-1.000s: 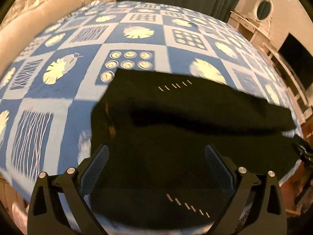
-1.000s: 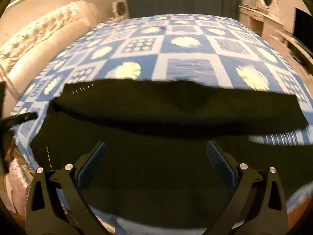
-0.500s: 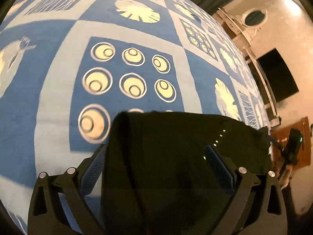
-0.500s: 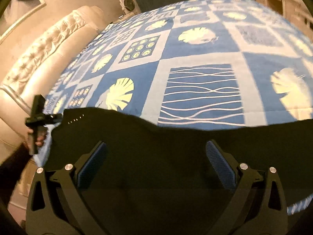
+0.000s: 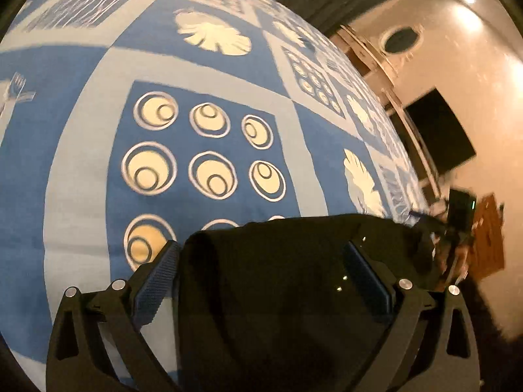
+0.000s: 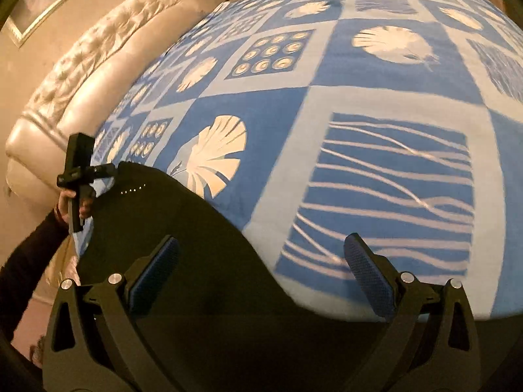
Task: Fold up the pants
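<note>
Left wrist view: the left gripper (image 5: 261,263) has dropped from well above the bed to low over the pants (image 5: 294,294), which now fill the space between its wide-open fingers; nothing is pinched. A second ago both folded layers lay in full view; now only the rounded corner of the black cloth shows, near the bedspread (image 5: 81,163) edge closest to the person.

Right wrist view: the right gripper (image 6: 261,269) has also come down and swung toward the far end of the pants (image 6: 170,245), jaws spread wide and gripping nothing (the left pad sits over cloth, the right over bare bedspread (image 6: 376,98)). The left gripper (image 6: 81,176) shows at the opposite corner. Likely both are positioning to grasp for the next fold.
</note>
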`<state>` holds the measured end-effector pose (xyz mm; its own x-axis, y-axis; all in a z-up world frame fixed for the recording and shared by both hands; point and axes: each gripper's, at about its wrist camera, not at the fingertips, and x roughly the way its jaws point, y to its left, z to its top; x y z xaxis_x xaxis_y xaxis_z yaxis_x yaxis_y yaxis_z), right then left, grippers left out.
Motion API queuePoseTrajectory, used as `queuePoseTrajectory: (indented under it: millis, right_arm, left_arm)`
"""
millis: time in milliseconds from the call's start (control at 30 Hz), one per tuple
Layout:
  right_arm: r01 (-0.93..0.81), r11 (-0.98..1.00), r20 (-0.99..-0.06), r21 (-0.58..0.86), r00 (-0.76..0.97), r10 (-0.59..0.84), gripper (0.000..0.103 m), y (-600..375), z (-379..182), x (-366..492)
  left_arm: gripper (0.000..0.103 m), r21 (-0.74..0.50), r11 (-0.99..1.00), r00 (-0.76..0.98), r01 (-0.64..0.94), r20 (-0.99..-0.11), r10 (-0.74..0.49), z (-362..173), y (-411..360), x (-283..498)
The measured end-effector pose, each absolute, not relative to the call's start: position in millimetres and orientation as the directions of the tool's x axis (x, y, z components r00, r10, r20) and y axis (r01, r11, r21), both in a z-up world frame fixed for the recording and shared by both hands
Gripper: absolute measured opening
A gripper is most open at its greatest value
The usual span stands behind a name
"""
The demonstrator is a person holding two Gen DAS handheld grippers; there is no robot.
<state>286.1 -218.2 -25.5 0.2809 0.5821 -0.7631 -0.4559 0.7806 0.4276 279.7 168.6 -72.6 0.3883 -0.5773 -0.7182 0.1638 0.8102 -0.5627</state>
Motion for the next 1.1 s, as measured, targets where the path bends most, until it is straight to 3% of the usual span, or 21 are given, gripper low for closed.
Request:
queuePoseTrajectory:
  millis: [100, 167, 200, 300, 333, 367, 400, 433, 467, 533, 633, 933, 1100]
  right_arm:
    - [-0.508, 0.769, -0.797, 0.387, 0.234, 0.556, 0.101, -195.9, -31.9, 295.8]
    - [-0.553, 0.758, -0.826, 0.346, 0.204, 0.525, 0.101, -180.2, -38.1, 297.3]
    - [-0.576, 0.754, -0.848, 0.315, 0.185, 0.496, 0.099, -170.3, -42.3, 297.2]
    - [-0.629, 0.76, -0.912, 0.166, 0.195, 0.361, 0.088, -148.4, -53.5, 292.4]
    - [-0.644, 0.755, -0.921, 0.125, 0.209, 0.33, 0.081, -144.3, -53.1, 289.1]
    - [-0.647, 0.754, -0.922, 0.119, 0.21, 0.325, 0.06, -143.3, -50.2, 287.4]
    - [-0.645, 0.752, -0.92, 0.135, 0.201, 0.338, 0.028, -143.8, -46.8, 286.5]
    - [-0.643, 0.743, -0.912, 0.186, 0.167, 0.373, 0.014, -144.7, -43.1, 285.6]
    - [-0.64, 0.739, -0.911, 0.21, 0.146, 0.386, 0.01, -143.6, -41.5, 283.5]
    - [-0.649, 0.742, -0.922, 0.168, 0.163, 0.352, 0.008, -136.4, -41.2, 275.6]
    - [-0.638, 0.756, -0.913, 0.144, 0.21, 0.35, 0.008, -135.8, -31.7, 265.1]
    - [-0.621, 0.784, -0.8, -0.024, 0.482, 0.357, 0.01, -144.8, 30.8, 192.6]
    - [-0.57, 0.811, -0.713, -0.13, 0.622, 0.324, 0.015, -151.6, 43.8, 115.6]
  left_arm:
    - [0.095, -0.545, 0.818, 0.384, 0.183, -0.726, -0.57, -69.4, 163.5, 277.5]
    - [0.064, -0.48, 0.856, 0.39, 0.189, -0.764, -0.514, -67.8, 159.1, 277.8]
    - [0.037, -0.421, 0.891, 0.402, 0.168, -0.796, -0.452, -68.1, 160.3, 278.6]
    - [0.037, -0.44, 0.882, 0.39, 0.17, -0.791, -0.471, -69.5, 168.2, 279.7]
    - [0.036, -0.416, 0.89, 0.39, 0.187, -0.8, -0.455, -68.9, 165.2, 279.0]
    - [0.036, -0.402, 0.895, 0.389, 0.192, -0.806, -0.446, -68.5, 163.2, 279.4]
    - [0.035, -0.395, 0.897, 0.391, 0.196, -0.808, -0.441, -67.4, 162.0, 278.6]
    - [0.033, -0.396, 0.895, 0.392, 0.206, -0.804, -0.447, -66.1, 160.5, 278.5]
    - [0.032, -0.396, 0.892, 0.393, 0.217, -0.801, -0.451, -64.9, 158.6, 278.1]
    - [0.021, -0.401, 0.885, 0.397, 0.236, -0.792, -0.464, -63.3, 155.1, 277.5]
    - [0.018, -0.41, 0.878, 0.415, 0.248, -0.773, -0.479, -59.8, 151.9, 274.4]
    - [0.018, -0.583, 0.741, 0.551, 0.333, -0.518, -0.654, -3.7, 178.0, 215.5]
    - [0.018, -0.582, 0.713, 0.566, 0.39, -0.46, -0.684, 20.9, 175.1, 152.4]
